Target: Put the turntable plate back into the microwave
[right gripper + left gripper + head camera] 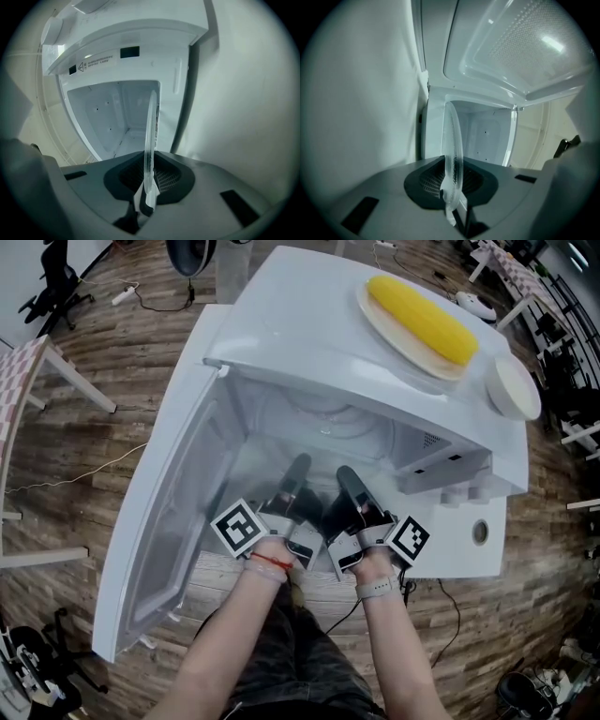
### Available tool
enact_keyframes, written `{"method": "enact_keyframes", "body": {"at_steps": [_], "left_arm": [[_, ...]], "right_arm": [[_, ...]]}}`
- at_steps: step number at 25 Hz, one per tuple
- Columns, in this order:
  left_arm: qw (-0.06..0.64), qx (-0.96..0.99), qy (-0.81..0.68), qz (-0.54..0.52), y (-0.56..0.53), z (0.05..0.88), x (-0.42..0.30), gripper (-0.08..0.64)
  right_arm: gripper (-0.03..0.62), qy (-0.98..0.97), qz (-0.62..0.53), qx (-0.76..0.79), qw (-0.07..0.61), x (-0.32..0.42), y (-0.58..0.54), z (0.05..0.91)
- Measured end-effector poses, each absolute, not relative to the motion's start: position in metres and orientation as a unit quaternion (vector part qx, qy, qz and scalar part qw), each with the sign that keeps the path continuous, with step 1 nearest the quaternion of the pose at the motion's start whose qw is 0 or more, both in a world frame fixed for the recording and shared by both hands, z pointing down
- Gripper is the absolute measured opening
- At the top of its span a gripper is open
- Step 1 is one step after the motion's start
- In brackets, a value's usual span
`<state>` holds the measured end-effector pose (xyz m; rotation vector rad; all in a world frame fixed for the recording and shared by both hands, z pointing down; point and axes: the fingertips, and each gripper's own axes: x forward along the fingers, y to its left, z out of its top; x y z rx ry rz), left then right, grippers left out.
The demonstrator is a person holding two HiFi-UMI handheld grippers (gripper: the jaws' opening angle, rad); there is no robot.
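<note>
Left gripper: the left gripper (pixel 300 466) reaches into the open front of the microwave; in its own view its dark ribbed jaws are pinched on the rim of the clear round glass turntable plate (pixel 453 140), which shows edge-on between them.
Right gripper: the right gripper (pixel 346 475) sits just beside the left one, and its jaws are likewise clamped on the plate's near rim (pixel 150 136).
Turntable plate: it is held by both grippers at the mouth of the white cavity (pixel 112 117), with its far part reaching inside (whether it touches the cavity floor cannot be told).
Microwave: the white box-shaped microwave oven (pixel 309 324) stands on a wood-plank floor (pixel 94 456); its white door (pixel 169 521) is swung wide open on the person's left, and the door's dotted inner window panel (pixel 525 42) fills the top of the left gripper view.
On top of the microwave: a yellow corn cob (pixel 422 320) lies on a cream round plate (pixel 377 322); a white round dish (pixel 516 388) sits near the right corner, apart from that plate.
Wrists: there is a red band (pixel 272 562) on the left wrist and a pale watch strap (pixel 377 587) on the right.
Marker cubes: one black-and-white cube is on each gripper, left (pixel 239 526) and right (pixel 410 538).
</note>
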<state>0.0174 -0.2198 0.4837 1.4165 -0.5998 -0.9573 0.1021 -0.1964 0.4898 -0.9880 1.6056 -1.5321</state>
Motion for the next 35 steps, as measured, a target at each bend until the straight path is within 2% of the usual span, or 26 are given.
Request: {"method": "enact_keyframes", "body": {"at_steps": [20,35], "left_arm": [[0.631,0.631,-0.239,-0.381,-0.218,0.475,0.026,0.048],[0.632,0.62,-0.228,-0.405,-0.226,0.472,0.025,0.049]], "right_arm": [[0.049,0.617,-0.584,-0.399,0.345,0.113,-0.216,0.482],[0.055,0.627,-0.566,-0.414,0.34,0.116,-0.231,0.473]]}}
